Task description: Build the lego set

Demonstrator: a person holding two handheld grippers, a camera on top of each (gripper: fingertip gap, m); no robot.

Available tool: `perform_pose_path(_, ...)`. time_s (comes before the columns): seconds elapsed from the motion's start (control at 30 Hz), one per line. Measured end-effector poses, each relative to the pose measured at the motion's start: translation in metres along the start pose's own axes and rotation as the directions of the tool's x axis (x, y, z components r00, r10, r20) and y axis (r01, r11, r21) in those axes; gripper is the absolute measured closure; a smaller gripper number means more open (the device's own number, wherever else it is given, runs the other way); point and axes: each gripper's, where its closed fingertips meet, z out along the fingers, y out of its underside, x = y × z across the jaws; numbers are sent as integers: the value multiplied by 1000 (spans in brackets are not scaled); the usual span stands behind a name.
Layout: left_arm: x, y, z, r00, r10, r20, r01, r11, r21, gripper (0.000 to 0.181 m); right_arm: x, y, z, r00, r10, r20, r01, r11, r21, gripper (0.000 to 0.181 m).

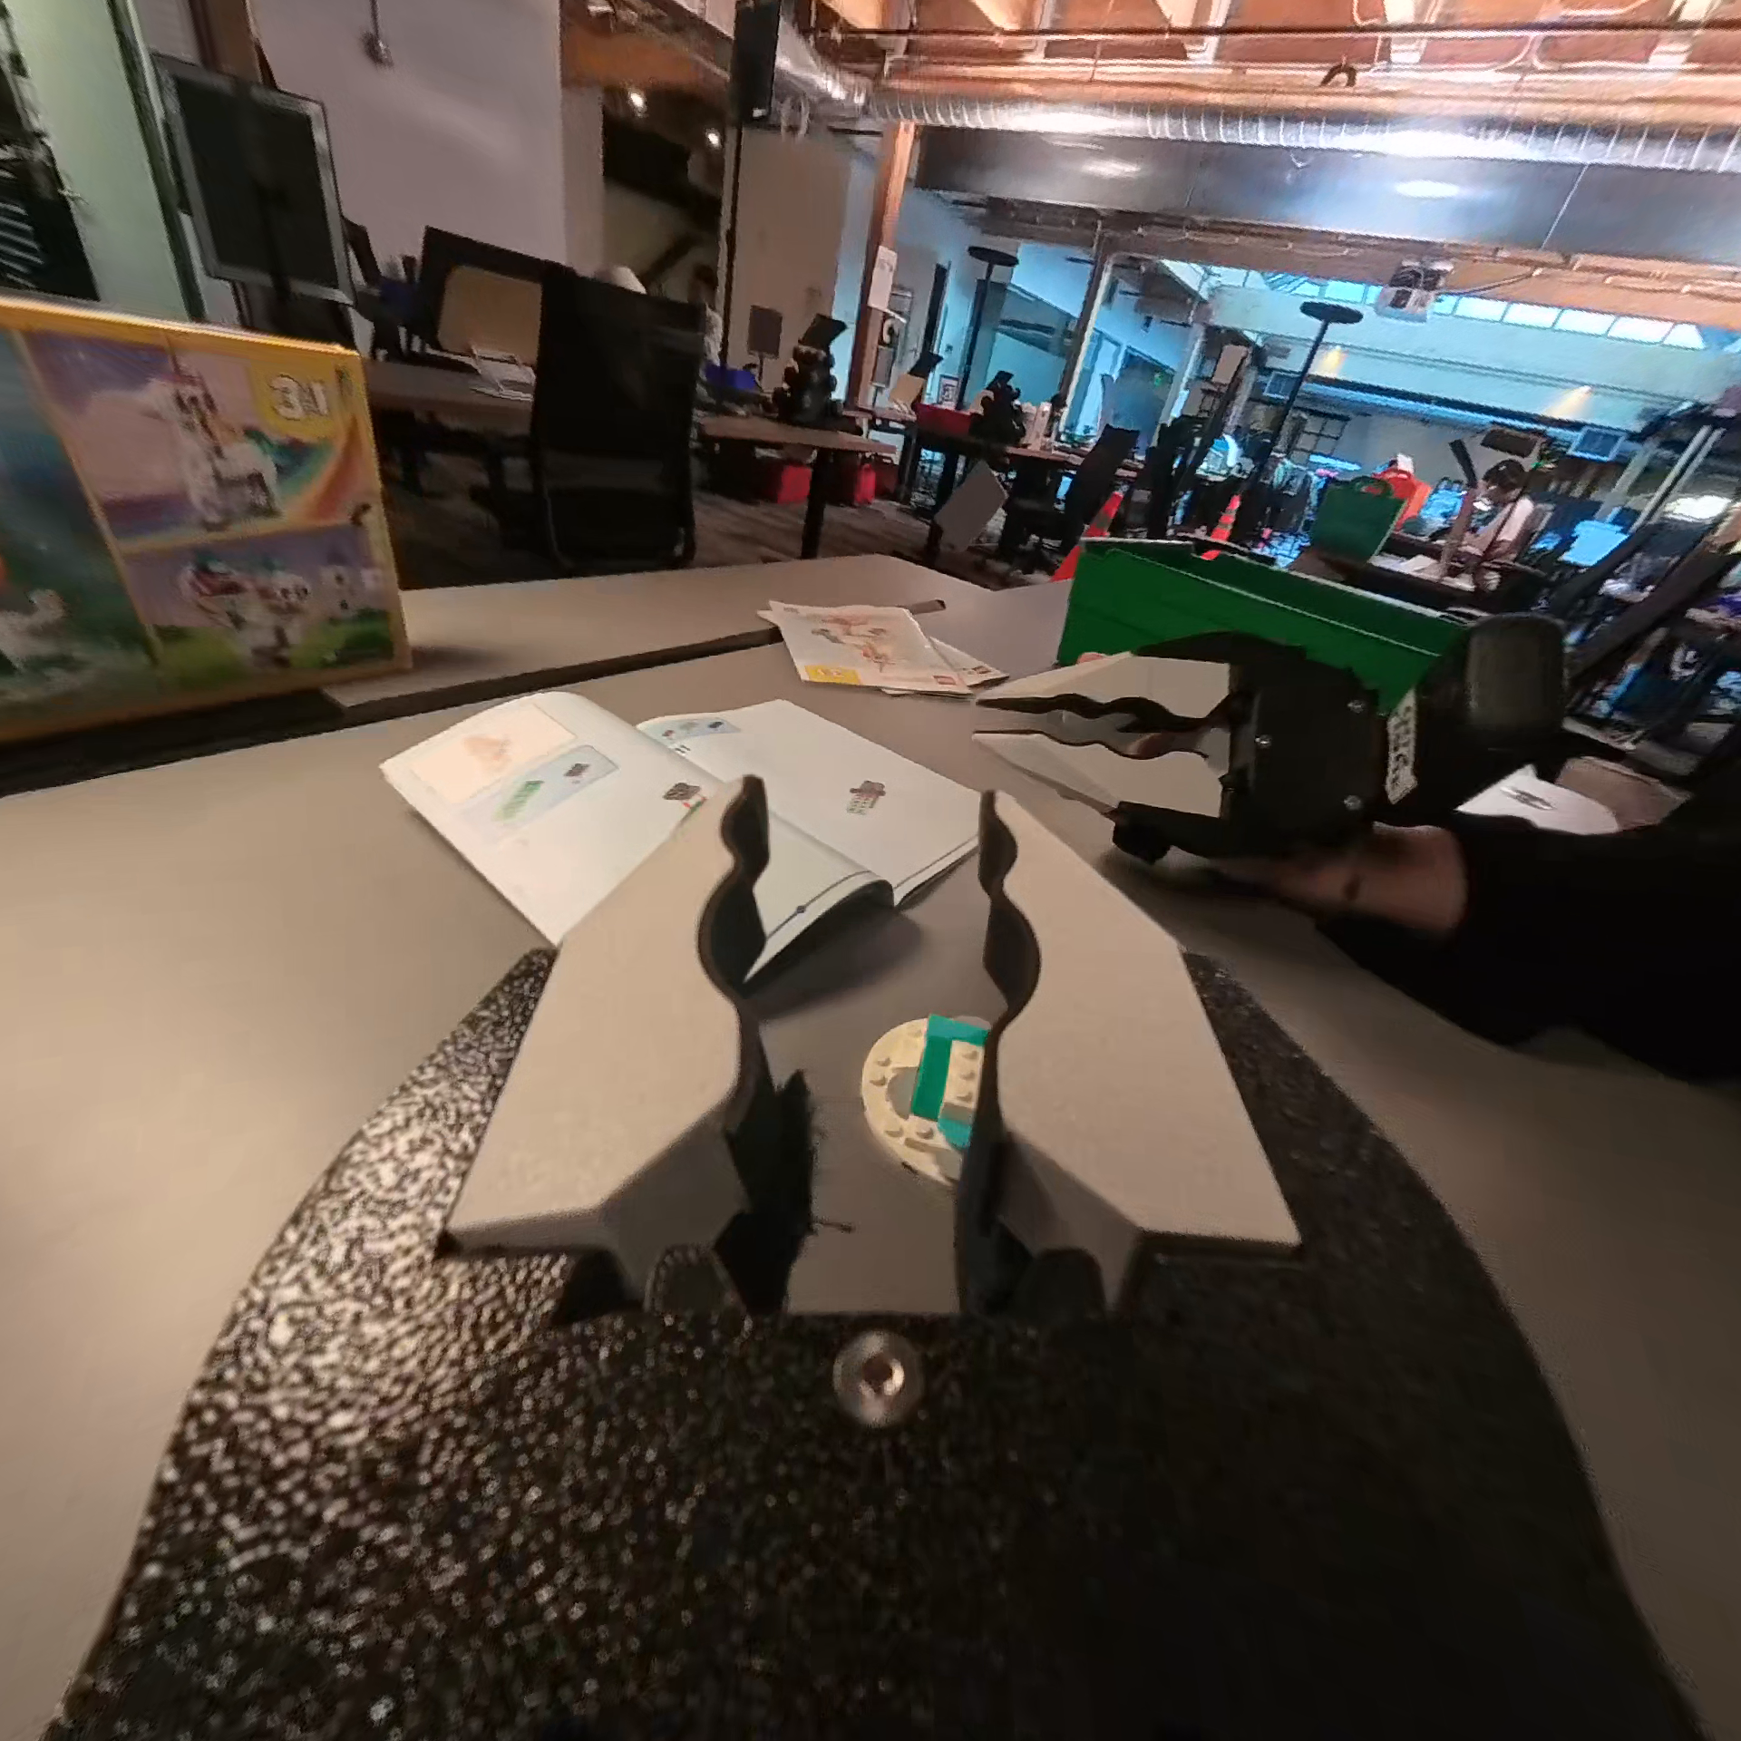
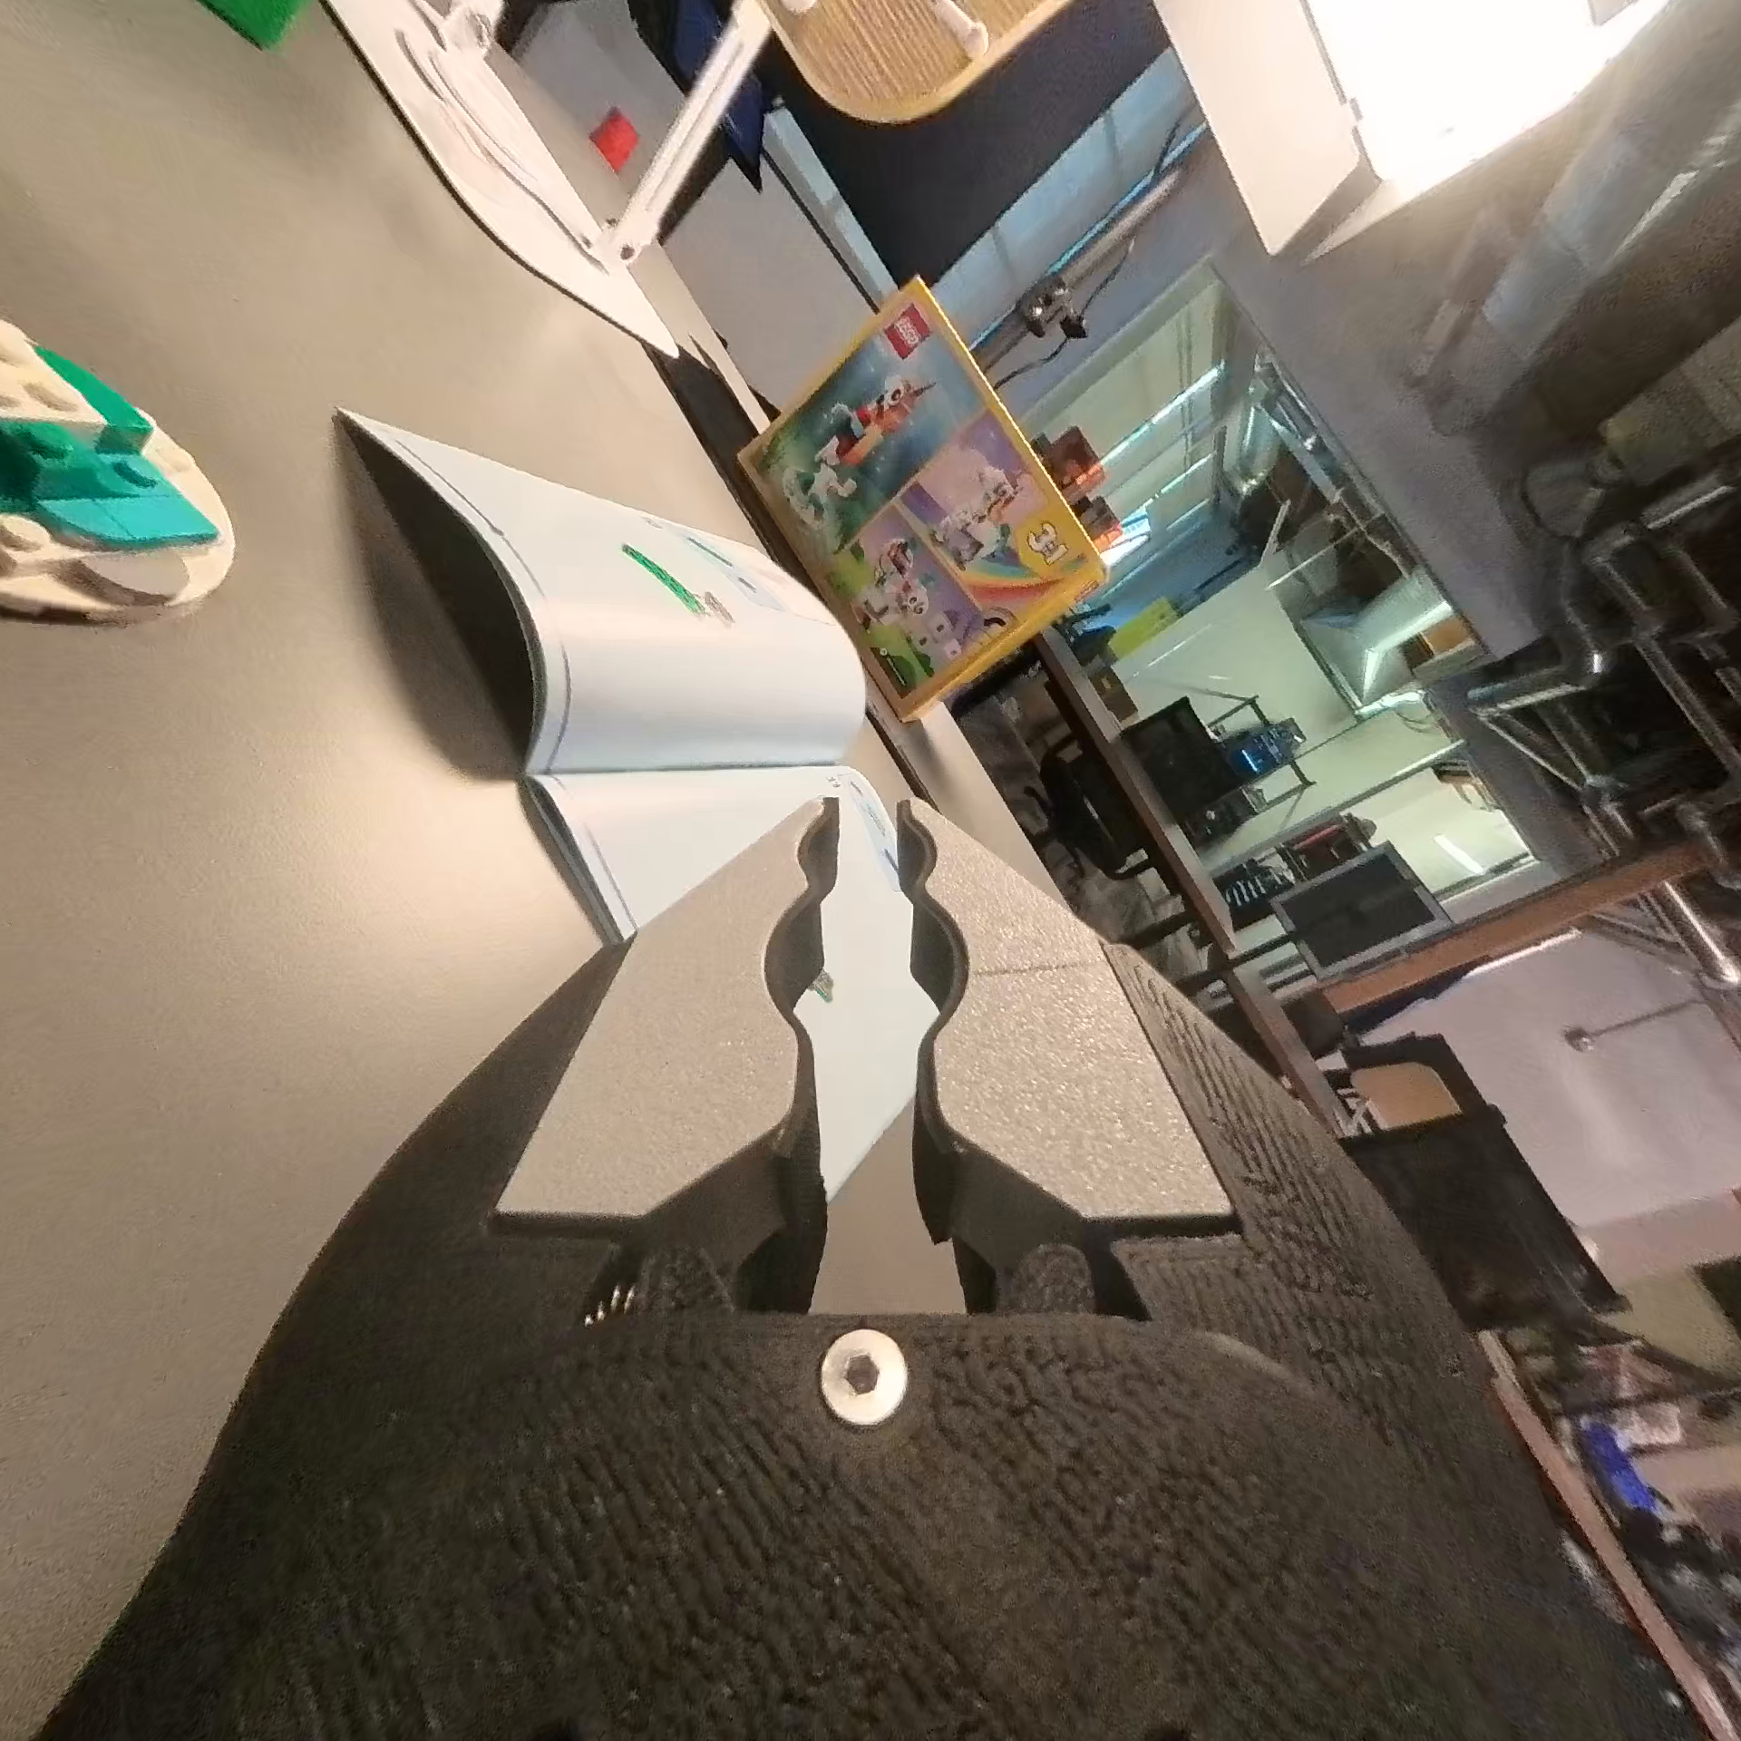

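A small Lego build (image 1: 928, 1093), a round white plate with green and teal bricks on it, lies on the grey table. In the left wrist view it shows low between my fingers, close to the right one. My left gripper (image 1: 871, 801) is open and empty above it. The build also shows at the left edge of the right wrist view (image 2: 94, 490). My right gripper (image 2: 867, 815) is turned on its side over the open instruction booklet (image 2: 659, 641), jaws a narrow gap apart with nothing between them. It also shows in the left wrist view (image 1: 980, 721), held by a hand in a black sleeve.
The open booklet (image 1: 659, 801) lies just beyond the build, with more leaflets (image 1: 876, 650) behind it. The yellow Lego box (image 1: 188, 528) stands at the table's far left edge (image 2: 933, 509). Other desks and chairs fill the room behind.
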Motion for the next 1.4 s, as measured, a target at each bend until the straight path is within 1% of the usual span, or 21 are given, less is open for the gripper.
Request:
perform_pose_path(0.17, -15, -8, -15, 994, 60, 94, -63, 998, 23, 138, -1, 1, 4, 999, -14, -29, 12, 999, -42, 171)
perform_pose_path(0.27, -22, -11, -25, 983, 124, 137, -127, 992, 20, 139, 7, 6, 0, 997, -29, -77, 23, 997, -69, 171)
perform_pose_path(0.33, -25, -13, -31, 977, 150, 153, -155, 988, 21, 143, 13, 9, -4, 995, -9, -104, 0, 997, -77, 171)
perform_pose_path(0.4, -28, -15, -34, 978, 134, 163, -143, 989, 43, 143, 13, 8, -6, 995, 23, -100, -30, 997, -66, 171)
perform_pose_path(0.5, -28, -18, -37, 985, 85, 152, -97, 992, 80, 143, 9, -2, -8, 995, 51, -87, -53, 998, -24, 170)
perform_pose_path(0.53, -29, -18, -37, 985, 79, 154, -94, 992, 87, 143, 12, -4, -8, 993, 39, -116, -43, 999, -32, 170)
perform_pose_path(0.6, -28, -18, -37, 981, 97, 165, -114, 989, 95, 140, 17, -10, -9, 985, -33, -171, 28, 999, -35, 170)
perform_pose_path(0.67, -30, -17, -37, 969, 144, 201, -166, 981, 98, 137, 13, -17, -9, 978, -102, -180, 99, 995, -27, 170)
perform_pose_path(0.73, -33, -18, -36, 953, 181, 242, -209, 973, 96, 135, 6, -25, -7, 979, -125, -159, 128, 992, 10, 170)
perform_pose_path(0.8, -30, -18, -34, 947, 216, 236, -243, 966, 90, 135, -4, -33, -4, 988, -104, -113, 111, 992, 62, 170)
perform_pose_path(0.9, -26, -15, -30, 947, 237, 215, -258, 963, 78, 136, -21, -41, 1, 999, -36, 11, 34, 989, 143, 168)
perform_pose_path(0.97, -25, -13, -27, 952, 233, 200, -252, 965, 71, 136, -23, -45, 2, 998, 22, 56, -32, 984, 177, 167)
perform_pose_path(1.1, -22, -12, -26, 957, 227, 179, -243, 967, 73, 137, -15, -43, 6, 991, 109, 75, -121, 976, 182, 165)
perform_pose_path(1.27, -12, -9, -24, 965, 222, 138, -233, 970, 68, 137, -12, -44, 4, 986, 147, 83, -160, 967, 200, 165)
perform_pose_path(1.4, 3, -8, -22, 960, 264, 98, -269, 962, 39, 138, -8, -40, 3, 981, 176, 75, -188, 963, 193, 165)
